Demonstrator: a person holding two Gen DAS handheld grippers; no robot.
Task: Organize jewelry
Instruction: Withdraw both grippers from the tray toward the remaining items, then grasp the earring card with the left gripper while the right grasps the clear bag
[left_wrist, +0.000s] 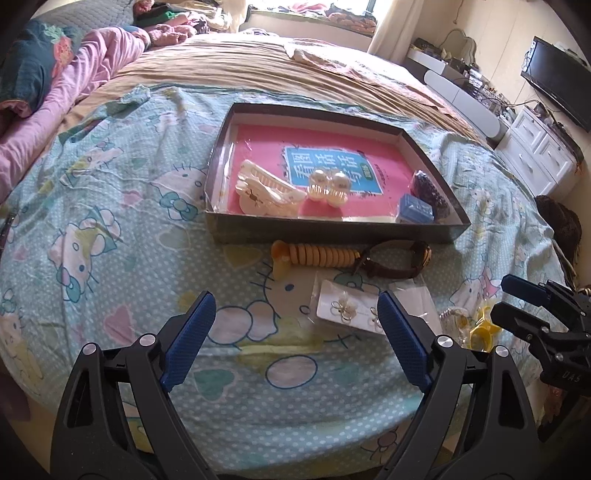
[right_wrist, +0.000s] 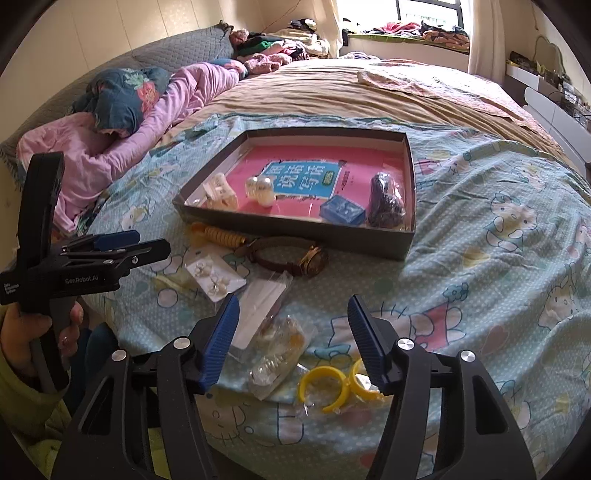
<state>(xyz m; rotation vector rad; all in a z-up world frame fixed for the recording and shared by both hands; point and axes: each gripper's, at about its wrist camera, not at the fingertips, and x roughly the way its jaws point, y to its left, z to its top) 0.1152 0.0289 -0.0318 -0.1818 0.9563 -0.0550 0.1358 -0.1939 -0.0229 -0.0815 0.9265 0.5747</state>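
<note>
We are holding left tool (left_wrist: 295, 332) wide open over earring card (left_wrist: 351, 308) on bed (left_wrist: 110, 221). Right tool (right_wrist: 293, 339) is hanging open, empty, above yellow rings (right_wrist: 325, 384). Box (right_wrist: 295, 225) is sitting behind.

Right tongs (right_wrist: 293, 341) agape over yellow rings (right_wrist: 334, 384) — untouched.

Shallow dark box (left_wrist: 332, 229) with pearls (left_wrist: 327, 186); brown watch (left_wrist: 395, 258), earring card (left_wrist: 351, 308), yellow rings (right_wrist: 321, 384) outside.
</note>
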